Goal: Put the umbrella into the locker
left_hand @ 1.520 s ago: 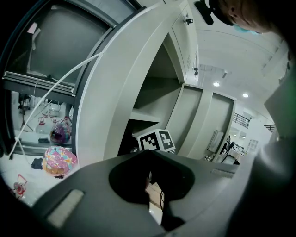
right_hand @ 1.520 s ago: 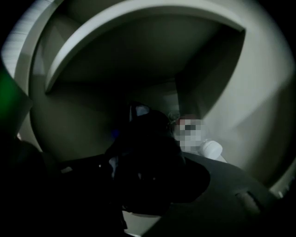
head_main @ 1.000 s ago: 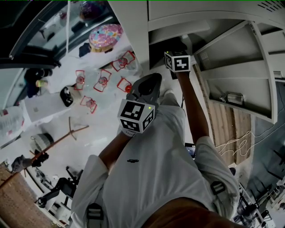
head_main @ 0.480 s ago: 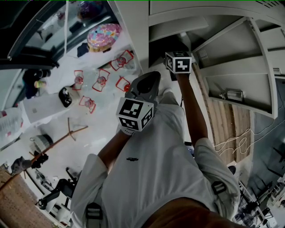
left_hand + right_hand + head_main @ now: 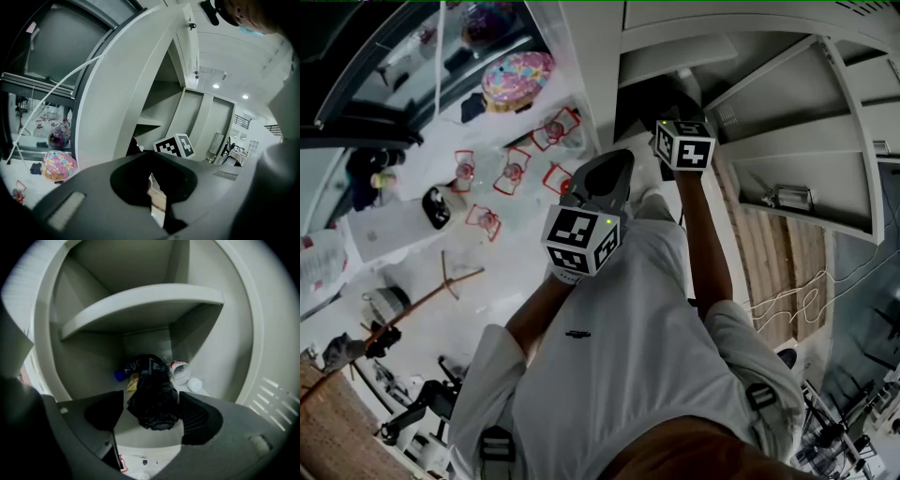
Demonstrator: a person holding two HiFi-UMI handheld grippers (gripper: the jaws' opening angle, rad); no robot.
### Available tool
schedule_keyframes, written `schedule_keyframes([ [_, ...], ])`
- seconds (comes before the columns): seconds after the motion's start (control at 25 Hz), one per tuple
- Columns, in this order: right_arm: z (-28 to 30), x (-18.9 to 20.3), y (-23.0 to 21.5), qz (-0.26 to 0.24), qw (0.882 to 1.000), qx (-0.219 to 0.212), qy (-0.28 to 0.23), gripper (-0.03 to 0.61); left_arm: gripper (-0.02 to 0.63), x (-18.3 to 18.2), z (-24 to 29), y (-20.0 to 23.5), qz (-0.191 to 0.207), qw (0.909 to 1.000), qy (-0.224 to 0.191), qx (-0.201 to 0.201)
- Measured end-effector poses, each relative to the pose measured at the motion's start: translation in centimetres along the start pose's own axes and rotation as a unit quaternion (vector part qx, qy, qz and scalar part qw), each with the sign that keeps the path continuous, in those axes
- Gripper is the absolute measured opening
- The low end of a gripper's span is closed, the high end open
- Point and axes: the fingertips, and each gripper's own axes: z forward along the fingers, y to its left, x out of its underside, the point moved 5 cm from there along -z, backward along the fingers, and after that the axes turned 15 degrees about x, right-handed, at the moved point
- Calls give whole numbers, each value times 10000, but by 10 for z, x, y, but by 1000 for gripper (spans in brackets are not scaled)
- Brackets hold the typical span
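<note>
In the right gripper view, the right gripper (image 5: 152, 417) reaches into the lower bay of the locker (image 5: 84, 357), under a shelf (image 5: 140, 301). Its jaws stand wide apart. The black folded umbrella (image 5: 152, 392) lies on the locker floor along my line of sight. Its near end sits between the two jaws and its far end points to 12 o'clock, toward the back wall. Its sides run close to both jaws, and I cannot tell whether either one touches it. At 11 o'clock from the umbrella I see a blue-capped bottle (image 5: 121, 375) and a yellow packet (image 5: 132, 381). At 1 o'clock a white tub with a red rim (image 5: 180, 371) lies on its side, with a small white round piece (image 5: 194, 384) just beside it.

In the left gripper view, the left gripper (image 5: 151, 161) has its jaws brought together with nothing between them. Just past them, at 1 o'clock, the right gripper's marker cube (image 5: 174, 146) shows in front of the open locker. A pink patterned round object (image 5: 58, 165) sits well apart at 8 o'clock.

In the head view, both grippers are held out ahead of the person's white shirt (image 5: 619, 356). The left one is near centre. The right one is at 1 o'clock from it, with its front end inside the dark locker opening. The umbrella is hidden from me there.
</note>
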Motion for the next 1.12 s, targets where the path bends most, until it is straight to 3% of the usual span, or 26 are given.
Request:
schedule_keyframes([
  [0.16,-16,-3,2,44,9998,-60,-197,365,12,-1,-2,2,3,10000,-24,-15],
  [0.36,-39,-10,7,469,9980,-331,-277,365,12,-2,-4,3,1,10000,-62,15],
  [0.68,-76,-29,10,151,9972,-333,-655,364,12,-5,-6,5,-14,9999,-118,6],
  [1.12,-115,-33,-2,140,9954,-344,-884,348,12,-8,-11,11,-4,9998,-215,-38],
])
